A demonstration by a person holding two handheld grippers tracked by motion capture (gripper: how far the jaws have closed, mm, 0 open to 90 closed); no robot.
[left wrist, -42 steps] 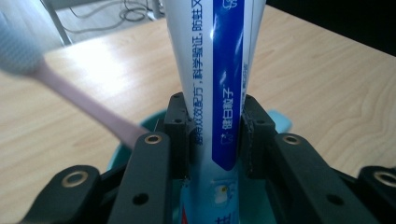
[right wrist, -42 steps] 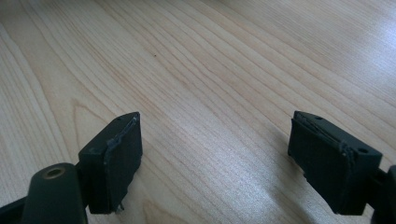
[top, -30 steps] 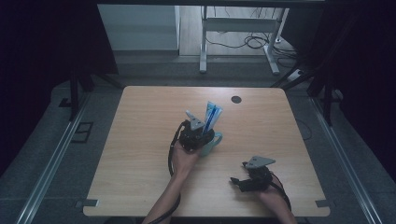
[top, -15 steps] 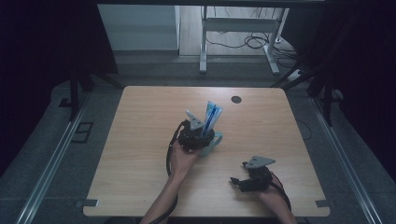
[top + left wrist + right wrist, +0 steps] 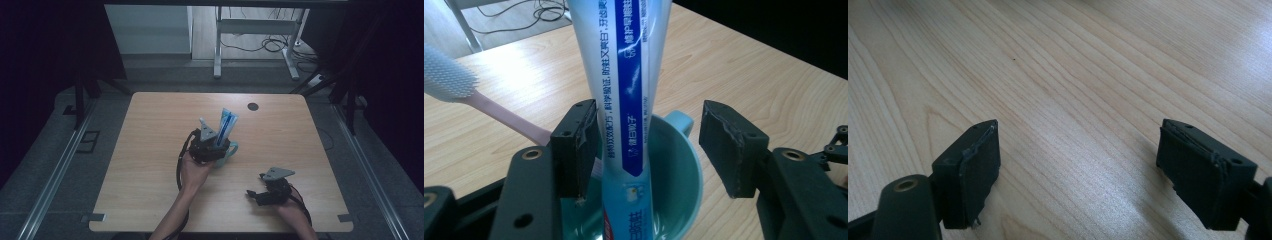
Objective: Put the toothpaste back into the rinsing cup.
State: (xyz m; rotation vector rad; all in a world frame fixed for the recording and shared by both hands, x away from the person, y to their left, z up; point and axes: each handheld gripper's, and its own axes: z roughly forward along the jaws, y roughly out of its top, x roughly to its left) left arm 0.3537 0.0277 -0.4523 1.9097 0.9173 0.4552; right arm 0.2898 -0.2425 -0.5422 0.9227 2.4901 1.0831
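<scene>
A teal mug [image 5: 676,165] stands near the middle of the wooden table [image 5: 150,150]. A white and blue toothpaste tube [image 5: 624,75] stands upright in it, and a pink toothbrush [image 5: 499,112] with pale blue bristles leans out to the left. My left gripper [image 5: 649,135] is open, one jaw on each side of the tube above the mug's rim. The left jaw is close against the tube and the right jaw is well clear. From above, the left gripper [image 5: 219,147] sits at the mug [image 5: 229,151] below the tube [image 5: 227,125]. My right gripper [image 5: 1078,165] is open over bare wood, low at the front right [image 5: 252,194].
A small black round grommet [image 5: 253,106] is set in the table near its far edge. Beyond the table stand metal desk legs [image 5: 217,50] with cables on the floor. Black cables trail from both grippers towards the person's forearms.
</scene>
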